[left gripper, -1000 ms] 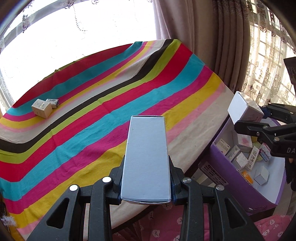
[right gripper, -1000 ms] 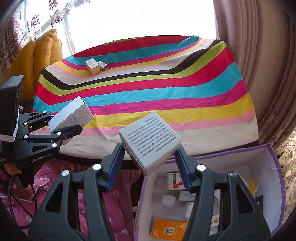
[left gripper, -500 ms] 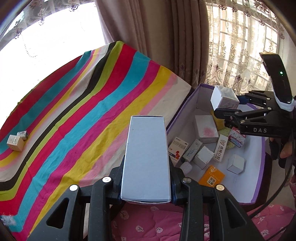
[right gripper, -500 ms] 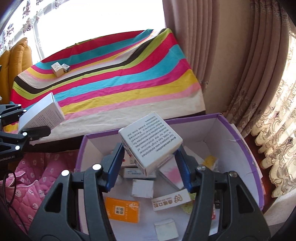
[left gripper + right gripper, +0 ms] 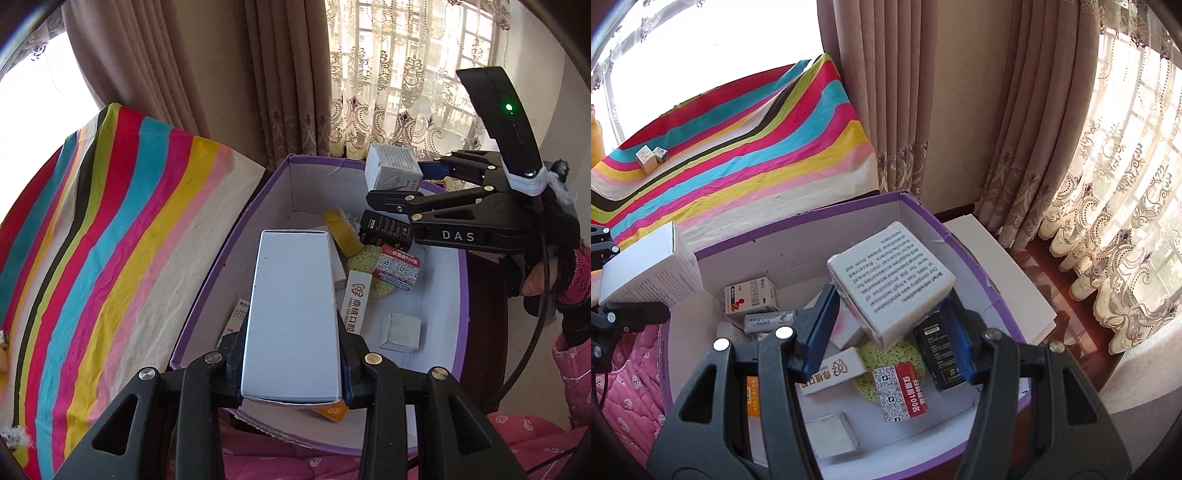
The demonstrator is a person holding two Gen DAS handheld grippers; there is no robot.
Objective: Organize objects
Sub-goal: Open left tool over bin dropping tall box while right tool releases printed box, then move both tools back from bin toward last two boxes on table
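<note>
Both grippers are clamped on cartons above the purple-rimmed storage box [image 5: 916,206]. Left gripper [image 5: 291,354] squeezes a long plain white carton [image 5: 291,314] between its pads, the carton running lengthwise out from the jaws over the near end of the box. Right gripper [image 5: 890,332] pinches a squarish white carton [image 5: 892,284] by two opposite sides; its upper face carries small black English print, seen upside down and too fine to read through. In the left wrist view the right gripper's black frame bears the letters "DAS", and a black device with a green light is strapped on top of it.

Below them the box holds a jumble — a black carton [image 5: 940,354] with tiny white text, a red and white pack [image 5: 901,393] printed with QR codes and Chinese characters, a long white pack [image 5: 831,373] with a looped logo and Chinese characters, a yellow-green sponge [image 5: 892,354], a white medicine carton [image 5: 751,299] with blue and red print, an orange pack [image 5: 753,397], and a small plain white cube [image 5: 400,330].

Beside the box a bright striped cloth [image 5: 738,162] covers a table, with two small boxes [image 5: 652,157] on its far side. Beige curtains [image 5: 886,92] and lace netting hang behind.
</note>
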